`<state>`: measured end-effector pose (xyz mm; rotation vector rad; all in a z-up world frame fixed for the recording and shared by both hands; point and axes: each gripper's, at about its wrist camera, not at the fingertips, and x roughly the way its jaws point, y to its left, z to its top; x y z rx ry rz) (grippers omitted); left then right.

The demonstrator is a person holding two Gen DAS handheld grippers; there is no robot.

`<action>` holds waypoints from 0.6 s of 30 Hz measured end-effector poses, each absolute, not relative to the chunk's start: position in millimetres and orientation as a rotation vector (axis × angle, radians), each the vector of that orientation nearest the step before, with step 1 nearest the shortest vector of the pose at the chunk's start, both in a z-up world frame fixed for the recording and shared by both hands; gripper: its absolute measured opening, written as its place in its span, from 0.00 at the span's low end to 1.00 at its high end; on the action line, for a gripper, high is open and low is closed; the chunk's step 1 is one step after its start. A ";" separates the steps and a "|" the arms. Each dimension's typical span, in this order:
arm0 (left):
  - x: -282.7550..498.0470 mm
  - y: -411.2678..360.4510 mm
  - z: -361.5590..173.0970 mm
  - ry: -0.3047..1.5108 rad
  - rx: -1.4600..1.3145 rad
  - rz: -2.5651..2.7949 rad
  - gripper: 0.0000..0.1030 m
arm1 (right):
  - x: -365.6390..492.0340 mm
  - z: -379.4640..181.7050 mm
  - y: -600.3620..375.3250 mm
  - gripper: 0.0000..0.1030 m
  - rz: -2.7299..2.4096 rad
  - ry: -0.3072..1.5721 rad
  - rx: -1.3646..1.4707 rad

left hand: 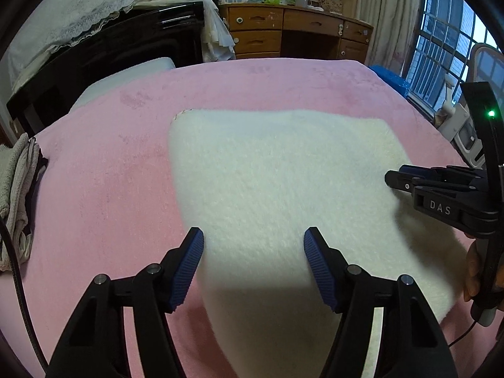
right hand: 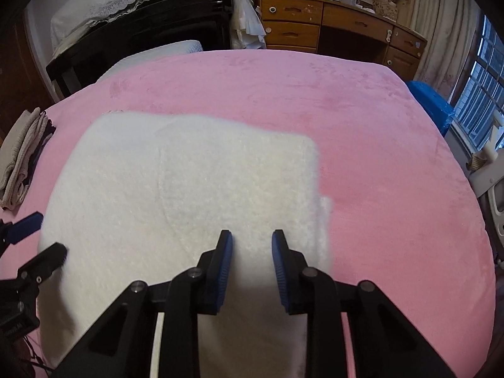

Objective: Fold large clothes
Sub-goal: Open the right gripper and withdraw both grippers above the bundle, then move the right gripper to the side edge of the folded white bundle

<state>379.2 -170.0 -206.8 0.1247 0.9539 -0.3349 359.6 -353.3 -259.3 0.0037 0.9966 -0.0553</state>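
Two grippers hover over a white fleece (left hand: 277,182) lying folded on the pink bed (left hand: 104,189): left gripper (left hand: 253,263) wide, right gripper (right hand: 252,267) narrower, both empty; next, likely pinching its near edge.

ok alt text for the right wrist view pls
A fluffy white garment lies folded flat on a pink blanket, with the right hand-held gripper above its near edge, jaws slightly apart. The left hand-held gripper enters at far left; a wooden desk stands behind.
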 end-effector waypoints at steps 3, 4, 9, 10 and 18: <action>381.5 -169.5 -207.4 0.948 0.120 -0.332 0.64 | 358.2 -259.1 -349.5 0.24 -0.072 0.989 -0.009; 381.4 -169.9 -207.0 0.946 0.125 -0.329 0.64 | 356.7 -258.1 -347.6 0.24 -0.076 0.985 -0.013; 373.6 -172.8 -191.3 0.872 0.202 -0.270 0.64 | 336.5 -240.9 -340.8 0.24 -0.064 0.954 0.004; 371.1 -171.6 -187.3 0.853 0.205 -0.262 0.64 | 328.0 -235.6 -340.0 0.24 -0.056 0.942 0.014; 351.7 -145.8 -140.7 0.672 0.145 -0.155 0.64 | 264.2 -186.2 -330.0 0.25 0.007 0.848 0.091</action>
